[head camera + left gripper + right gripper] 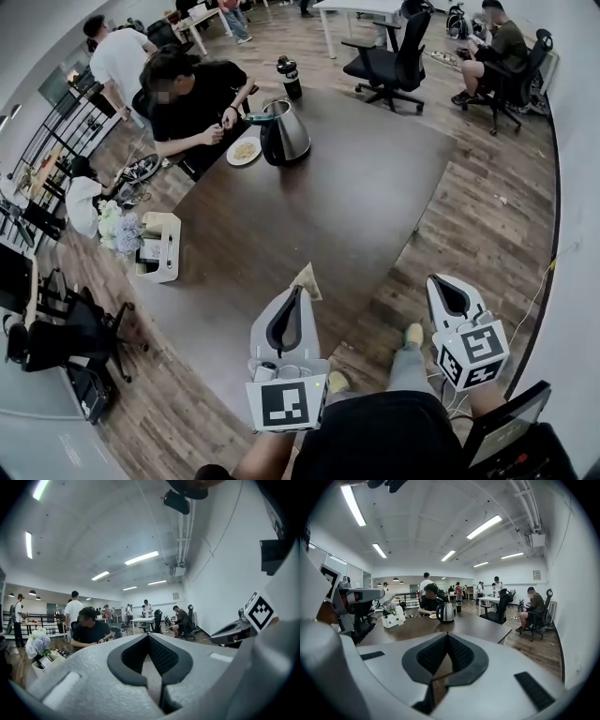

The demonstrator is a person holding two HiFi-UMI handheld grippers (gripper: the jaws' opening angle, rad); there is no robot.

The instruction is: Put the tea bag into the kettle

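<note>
**Item 1, tea bag** point(306, 279). We logged it as a tan, triangular piece on the dark table point(356, 202), close to the near edge. In the head view it lay just past the tip of the left gripper point(296, 292). We could not tell whether the two touched. It was not in the kettle.

**Item 2, kettle** point(284, 133). It stood upright at the far end of the table, well apart from the tea bag and just beside a small plate point(244, 151). A seated person point(192, 103) was behind it. We could not make out whether its lid was up or down.

**Item 3, left gripper.** Its own view showed the jaws brought together at the tips, with nothing we could identify between them.

**Item 4, right gripper** point(437, 283). It hung off the table's near corner, over the floor. Its jaws were likewise closed and empty, pointing towards the kettle.

**Status.** We judged the task barely begun, with nothing picked up. Gripping the bag, carrying it the length of the table and dropping it into the kettle were all left to do.
</note>
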